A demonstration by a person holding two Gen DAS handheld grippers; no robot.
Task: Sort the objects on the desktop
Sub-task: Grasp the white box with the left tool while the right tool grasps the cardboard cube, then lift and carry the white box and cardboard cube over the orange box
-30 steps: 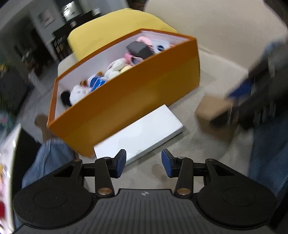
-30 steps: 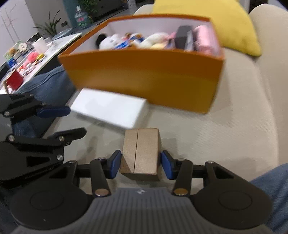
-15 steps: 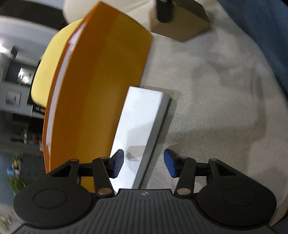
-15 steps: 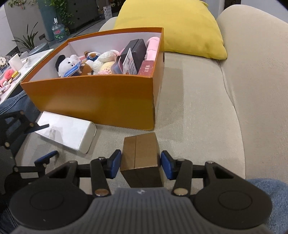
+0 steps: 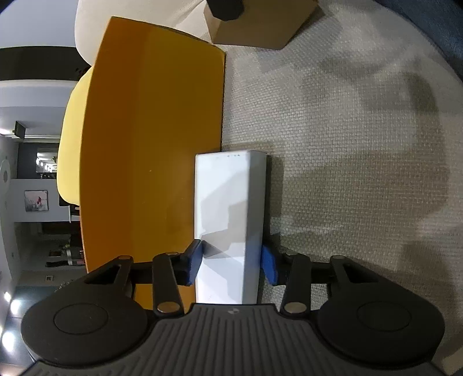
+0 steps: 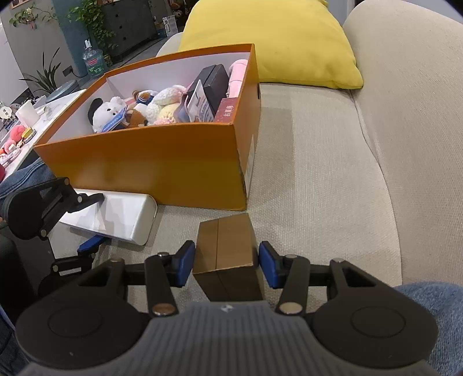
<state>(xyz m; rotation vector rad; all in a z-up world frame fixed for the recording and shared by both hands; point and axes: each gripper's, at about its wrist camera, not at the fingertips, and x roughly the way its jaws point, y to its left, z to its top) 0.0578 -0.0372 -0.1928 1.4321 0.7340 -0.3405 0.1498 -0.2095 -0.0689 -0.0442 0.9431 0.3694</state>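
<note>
A long white box (image 5: 228, 225) lies on the beige sofa seat against the orange box (image 5: 150, 162). My left gripper (image 5: 231, 264) is turned on its side and straddles the white box's near end, jaws open with small gaps to its sides. In the right wrist view the white box (image 6: 121, 215) lies in front of the orange box (image 6: 162, 170), with the left gripper (image 6: 89, 222) around it. My right gripper (image 6: 227, 264) straddles a brown cardboard box (image 6: 227, 250) resting on the seat; its pads stand just off the sides. The cardboard box also shows in the left wrist view (image 5: 260, 26).
The orange box holds plush toys (image 6: 115, 112), a black case (image 6: 212, 84) and a pink item (image 6: 237, 75). A yellow cushion (image 6: 275, 43) leans behind it. The sofa backrest (image 6: 411, 101) rises on the right. A side table with small items (image 6: 20, 127) stands at left.
My left gripper has moved forward so its jaws now flank the white box's end. My right gripper has loosened slightly around the cardboard box, which rests on the seat.
</note>
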